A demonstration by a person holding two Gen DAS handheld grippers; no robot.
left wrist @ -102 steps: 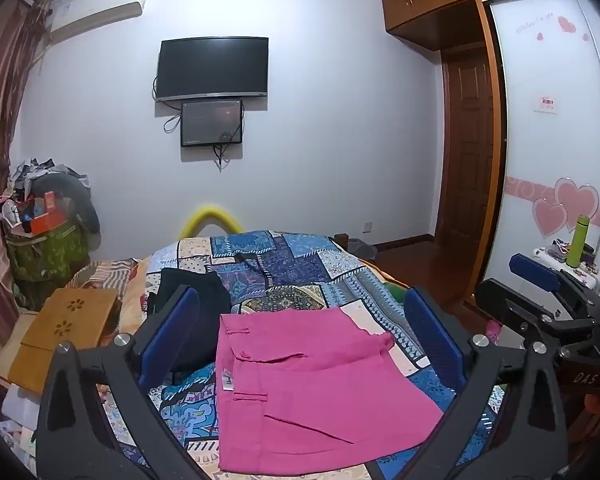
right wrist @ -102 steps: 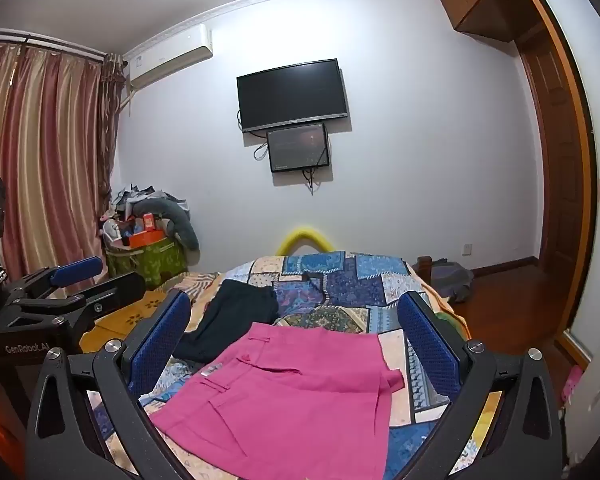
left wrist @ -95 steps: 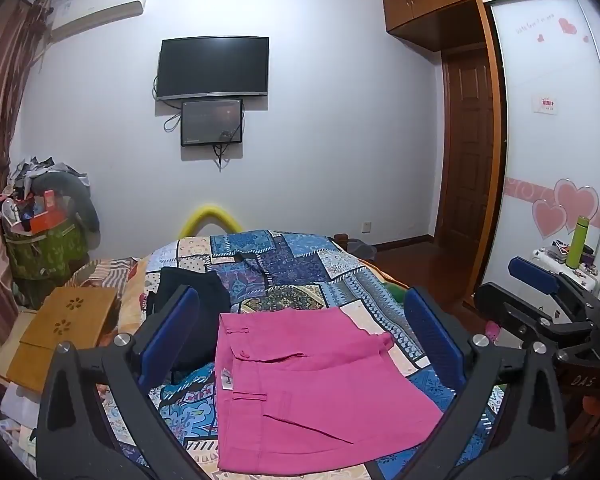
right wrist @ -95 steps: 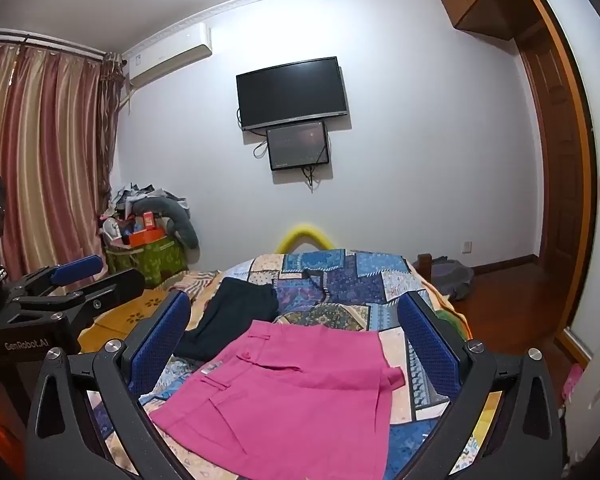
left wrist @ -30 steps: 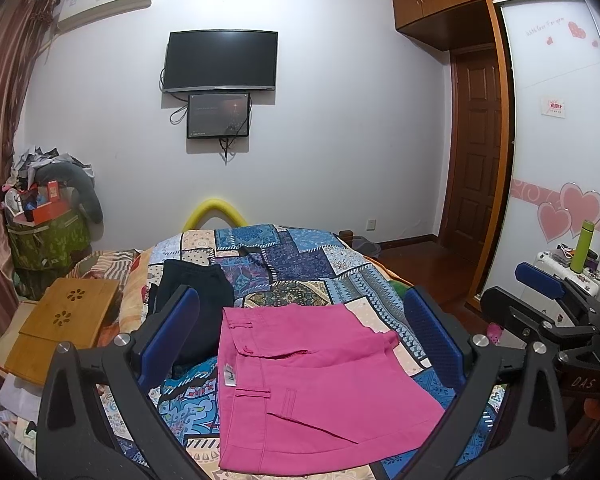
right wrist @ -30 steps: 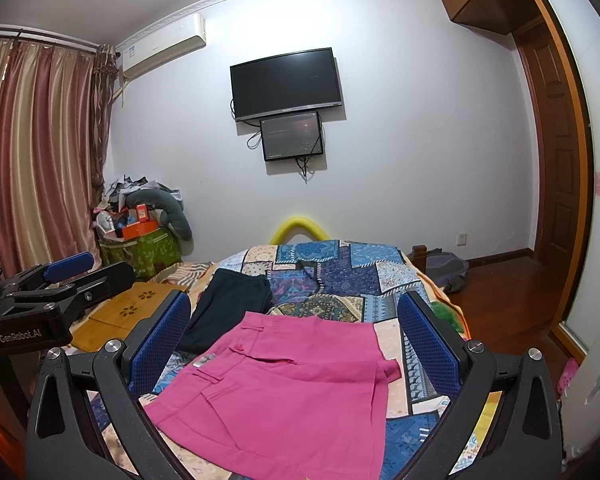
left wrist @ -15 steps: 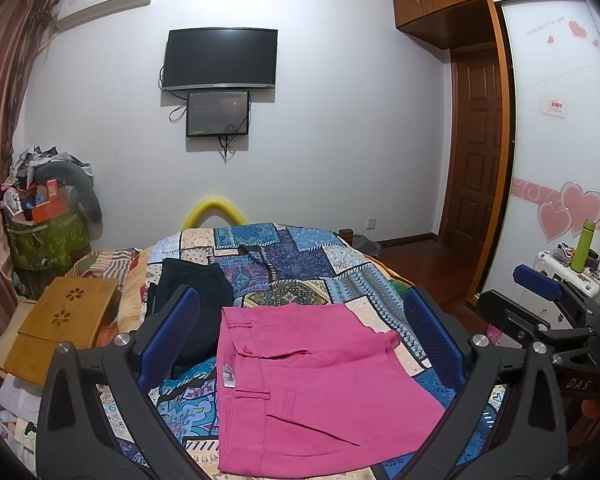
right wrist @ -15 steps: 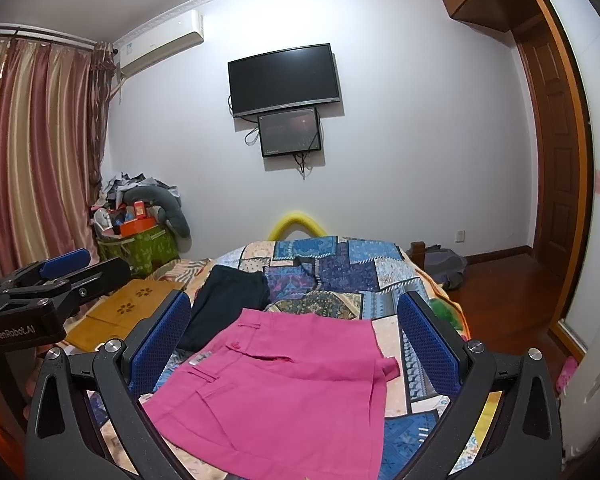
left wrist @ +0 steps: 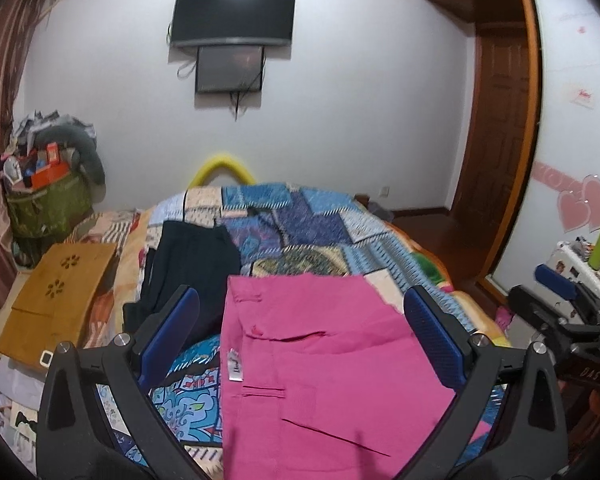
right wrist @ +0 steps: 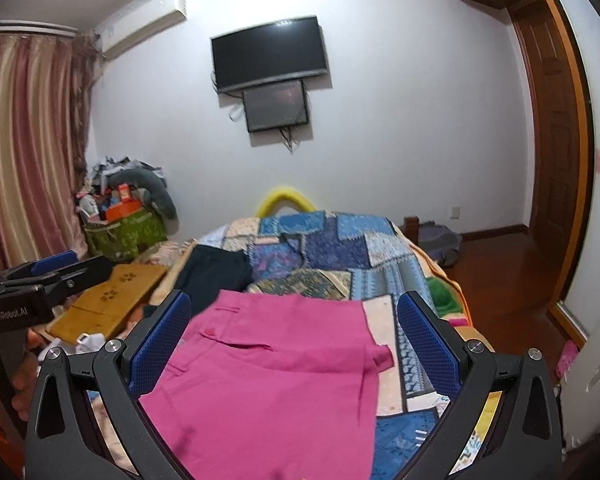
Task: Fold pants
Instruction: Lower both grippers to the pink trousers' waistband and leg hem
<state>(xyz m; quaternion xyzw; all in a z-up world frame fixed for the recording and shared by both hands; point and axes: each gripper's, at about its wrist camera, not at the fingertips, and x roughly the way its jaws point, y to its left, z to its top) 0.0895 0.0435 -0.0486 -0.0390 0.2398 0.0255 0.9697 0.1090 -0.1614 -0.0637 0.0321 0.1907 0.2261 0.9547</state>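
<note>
The pink pants [left wrist: 320,364] lie folded flat on the patchwork bed cover [left wrist: 300,236], waistband toward the far side; they also show in the right wrist view [right wrist: 276,368]. My left gripper [left wrist: 300,336] is open and empty, held above the near part of the pants. My right gripper [right wrist: 294,338] is open and empty, also above the pants. The right gripper shows at the right edge of the left wrist view [left wrist: 556,300]; the left gripper shows at the left edge of the right wrist view [right wrist: 48,276].
A folded dark garment [left wrist: 192,264] lies left of the pink pants. A wooden lap tray [left wrist: 56,292] sits at the bed's left. A green basket of clutter [left wrist: 48,200] stands in the left corner. A TV [left wrist: 232,14] hangs on the far wall.
Both grippers have moved forward and lower toward the pink pants, which now fill more of both views. Both stay open and empty.
</note>
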